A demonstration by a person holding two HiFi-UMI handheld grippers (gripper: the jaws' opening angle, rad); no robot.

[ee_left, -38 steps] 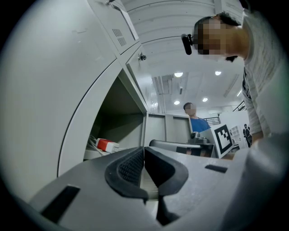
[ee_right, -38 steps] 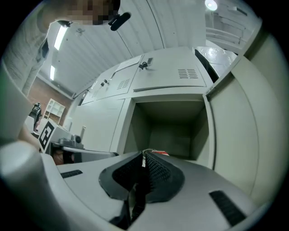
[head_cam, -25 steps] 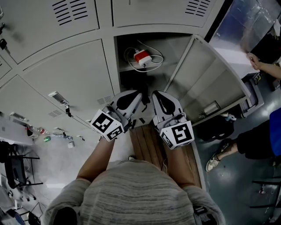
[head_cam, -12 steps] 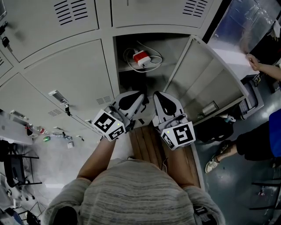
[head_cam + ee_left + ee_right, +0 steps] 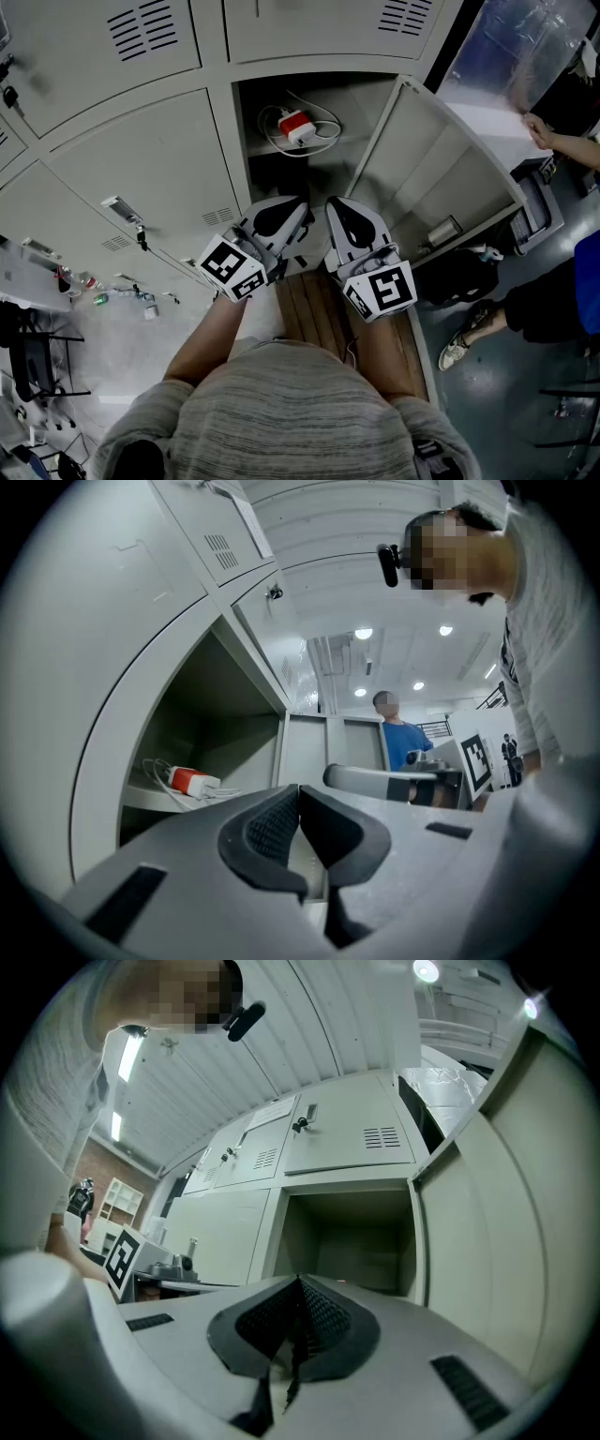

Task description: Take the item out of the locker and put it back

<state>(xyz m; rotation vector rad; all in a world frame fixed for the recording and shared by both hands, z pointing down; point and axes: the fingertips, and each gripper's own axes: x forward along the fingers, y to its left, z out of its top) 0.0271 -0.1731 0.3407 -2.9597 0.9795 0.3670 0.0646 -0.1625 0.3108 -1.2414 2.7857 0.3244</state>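
Nearest, both grippers are held side by side just before the open locker compartment, over brown wooden slats. Left gripper: jaws pressed together, nothing between. Right gripper: likewise closed and empty. Beyond them, the locker door stands swung open to the right. Farther in, on the compartment's shelf, the red-and-white charger lies with its white cable looped about it, well apart from both grippers.

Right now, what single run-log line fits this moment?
locker: open | charger: inside, untouched | left gripper: shut, empty | right gripper: shut, empty
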